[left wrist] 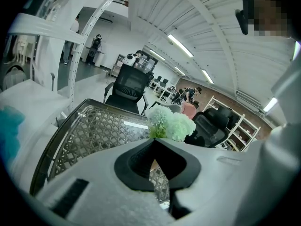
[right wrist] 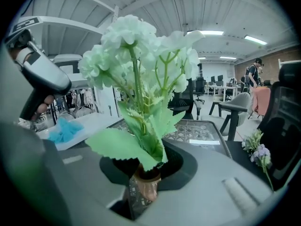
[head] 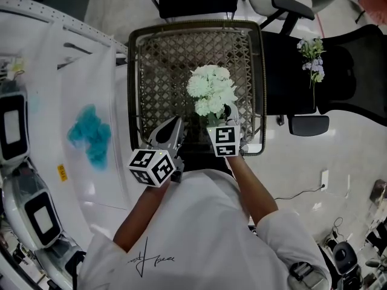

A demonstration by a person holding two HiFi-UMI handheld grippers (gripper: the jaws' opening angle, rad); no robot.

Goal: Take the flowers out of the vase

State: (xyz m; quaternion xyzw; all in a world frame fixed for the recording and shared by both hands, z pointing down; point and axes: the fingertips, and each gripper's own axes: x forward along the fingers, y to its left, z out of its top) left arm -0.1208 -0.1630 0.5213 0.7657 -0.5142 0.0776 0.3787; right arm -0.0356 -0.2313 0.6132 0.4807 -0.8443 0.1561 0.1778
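Right gripper view: R gripper (right wrist: 146, 166) nipped on flowers (right wrist: 136, 55) above vase (right wrist: 148, 187); L gripper (left wrist: 162, 173) closed.

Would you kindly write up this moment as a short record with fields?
table: lattice top, under the flowers
flowers: pale green-white bunch, upright in the vase
right gripper: shut on the vase's neck, just under the leaves
left gripper: jaws together, empty, left of the vase
sprig: purple and white, lying on the black chair
cloth: blue, on the white surface
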